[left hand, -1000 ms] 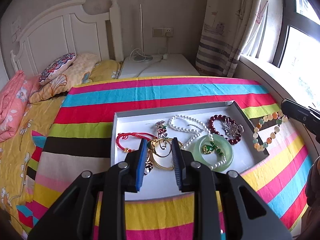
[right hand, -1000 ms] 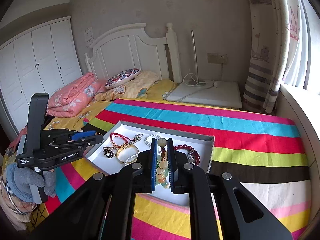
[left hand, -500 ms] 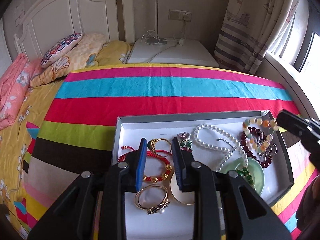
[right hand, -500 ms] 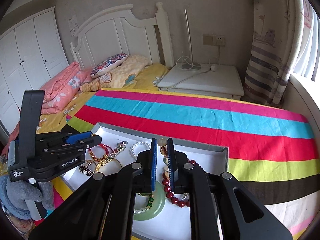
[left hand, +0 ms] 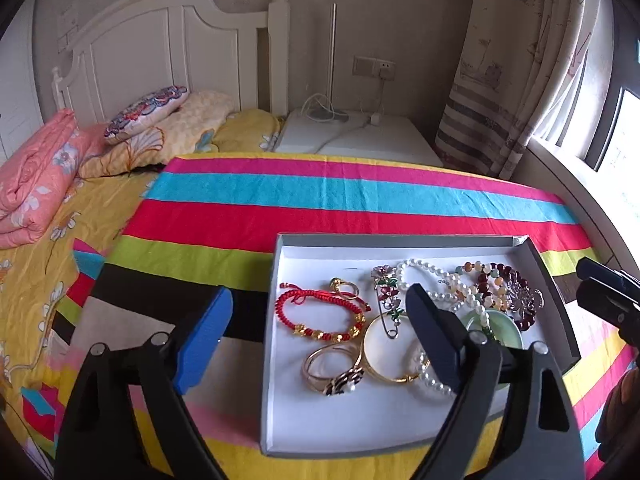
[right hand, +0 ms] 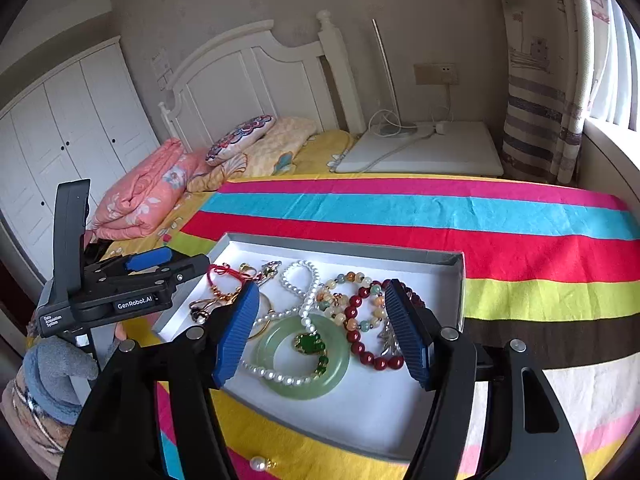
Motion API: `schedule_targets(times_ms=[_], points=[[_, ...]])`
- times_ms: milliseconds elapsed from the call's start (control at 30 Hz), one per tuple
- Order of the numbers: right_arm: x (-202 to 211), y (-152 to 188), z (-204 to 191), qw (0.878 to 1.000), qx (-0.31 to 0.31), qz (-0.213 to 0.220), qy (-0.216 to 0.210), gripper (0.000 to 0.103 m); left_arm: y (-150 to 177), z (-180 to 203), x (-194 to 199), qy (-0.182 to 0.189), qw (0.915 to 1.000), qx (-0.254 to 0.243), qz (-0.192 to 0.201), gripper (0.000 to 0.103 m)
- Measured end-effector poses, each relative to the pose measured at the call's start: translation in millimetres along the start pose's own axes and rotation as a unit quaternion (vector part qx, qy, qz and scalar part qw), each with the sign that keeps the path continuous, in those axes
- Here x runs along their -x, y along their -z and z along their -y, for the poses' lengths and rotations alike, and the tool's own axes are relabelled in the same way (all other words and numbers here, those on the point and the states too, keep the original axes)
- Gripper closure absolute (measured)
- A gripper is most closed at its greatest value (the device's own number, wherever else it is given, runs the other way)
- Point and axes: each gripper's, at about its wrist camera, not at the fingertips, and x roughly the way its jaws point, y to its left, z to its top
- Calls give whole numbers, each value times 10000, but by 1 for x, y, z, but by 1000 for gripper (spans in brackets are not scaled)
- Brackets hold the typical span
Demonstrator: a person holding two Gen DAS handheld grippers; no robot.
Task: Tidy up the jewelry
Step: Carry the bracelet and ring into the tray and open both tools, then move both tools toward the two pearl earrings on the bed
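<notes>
A shallow white cardboard tray with grey walls (left hand: 280, 320) sits on a brightly striped bedspread (left hand: 340, 196), filling the lower centre of both wrist views. Inside lie a red cord bracelet with gold beads (left hand: 320, 314), a pale green jade ring pendant (right hand: 304, 360) on a white pearl necklace (right hand: 298, 280), a dark red bead bracelet (right hand: 370, 352) and a pastel multicoloured bead bracelet (right hand: 352, 280). The left gripper (left hand: 320, 336) and right gripper (right hand: 320, 332) both hover above the tray, jaws spread wide, holding nothing. A loose pearl earring (right hand: 259, 463) rests on the bedspread at the bottom of the right view.
</notes>
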Motion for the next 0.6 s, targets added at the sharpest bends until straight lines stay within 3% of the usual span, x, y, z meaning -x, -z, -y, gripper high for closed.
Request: schedule_targets(times_ms=[67,167,333,467,600], points=[[15,12,-2,10000,70,39,-26,38,15,-1,25,-369,9987,-99,324,4],[38,39,-3,9999,28,145,-68,26,45,0,60,-745,9940,-227,766,2],[64,81,-17,9994,202,47,283,16,97,10,78,-1610,9833,-632,564,2],[63,107,-37,9953,582,-382,676,16,127,14,80,-1100,9927,-463,195,2],[38,124,-50,9850,666,-1021,1223,16,134,12,83,-1067,9935,-352,178,2]])
